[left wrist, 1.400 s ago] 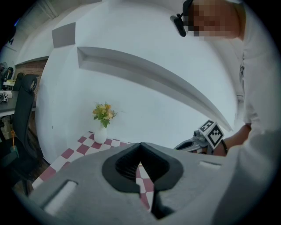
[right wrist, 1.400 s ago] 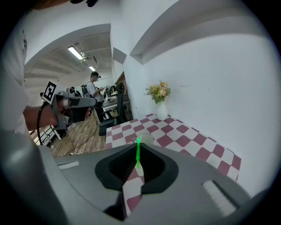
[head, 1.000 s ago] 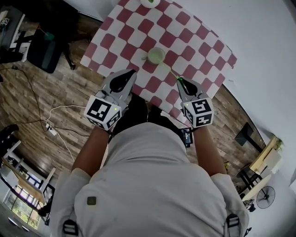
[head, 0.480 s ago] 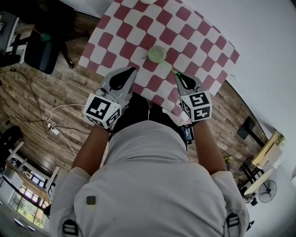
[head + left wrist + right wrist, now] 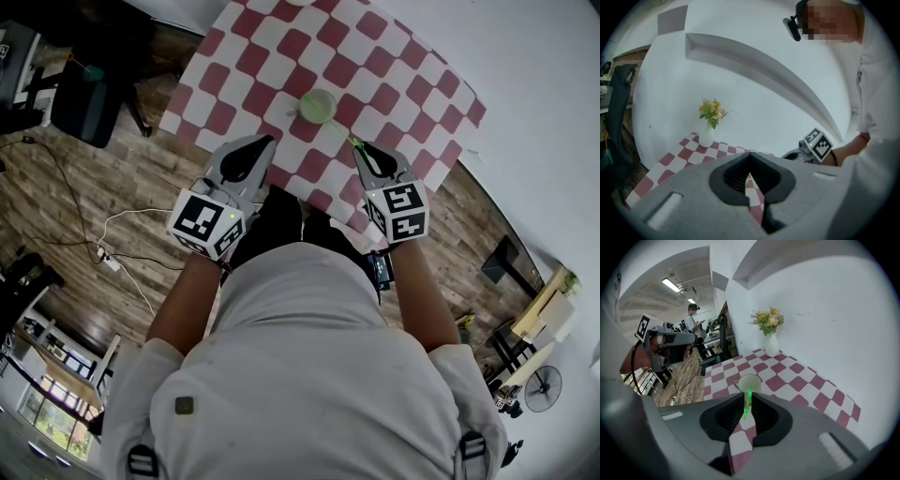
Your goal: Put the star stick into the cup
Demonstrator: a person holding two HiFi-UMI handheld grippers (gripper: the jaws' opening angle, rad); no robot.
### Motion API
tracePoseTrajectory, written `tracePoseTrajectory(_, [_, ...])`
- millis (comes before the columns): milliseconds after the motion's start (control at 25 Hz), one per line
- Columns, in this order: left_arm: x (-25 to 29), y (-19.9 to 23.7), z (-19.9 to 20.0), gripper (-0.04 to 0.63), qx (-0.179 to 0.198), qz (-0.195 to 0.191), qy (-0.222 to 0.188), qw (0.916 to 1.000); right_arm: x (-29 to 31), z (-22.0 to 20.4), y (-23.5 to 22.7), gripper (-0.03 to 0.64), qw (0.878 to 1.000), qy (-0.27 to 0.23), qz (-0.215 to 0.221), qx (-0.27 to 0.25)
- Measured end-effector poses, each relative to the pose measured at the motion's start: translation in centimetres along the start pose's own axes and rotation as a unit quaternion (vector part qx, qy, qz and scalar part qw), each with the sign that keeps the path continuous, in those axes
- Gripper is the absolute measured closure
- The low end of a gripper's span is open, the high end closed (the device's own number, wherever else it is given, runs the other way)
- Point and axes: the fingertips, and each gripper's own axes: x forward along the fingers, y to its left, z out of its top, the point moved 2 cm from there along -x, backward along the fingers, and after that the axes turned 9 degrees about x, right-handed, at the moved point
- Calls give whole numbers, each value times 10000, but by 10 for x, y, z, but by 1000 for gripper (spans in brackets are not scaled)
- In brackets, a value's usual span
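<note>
Right arm: reaching forward over the near edge of the checked counter, with the marker cube facing up.
Right claw: clenched on the star stick.
Stick: a thin green rod jutting from the claw tips, slanting towards the cup. It is near the cup, not in it.
Left arm: held forward alongside, well apart from the right.
Left claw: pressed together at the tips, holding nothing, over the counter's near edge.
Cup: upright on the counter, ahead of both claws and nearer the right one.
Hard to see: I can't make out the star. The stick's back end is hidden in the claw. The vase is cut off in the head view.
</note>
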Motion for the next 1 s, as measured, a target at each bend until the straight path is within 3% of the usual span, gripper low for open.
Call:
tracePoseTrajectory(520, [-9, -47, 10, 591, 241, 15, -99, 9997, -50, 0, 2, 551, 9991, -414, 80, -64])
tracePoseTrajectory(1000, [-12, -133, 21, 591, 610, -2, -269, 9978, -129, -19, 2, 555, 9943, -1022, 206, -231])
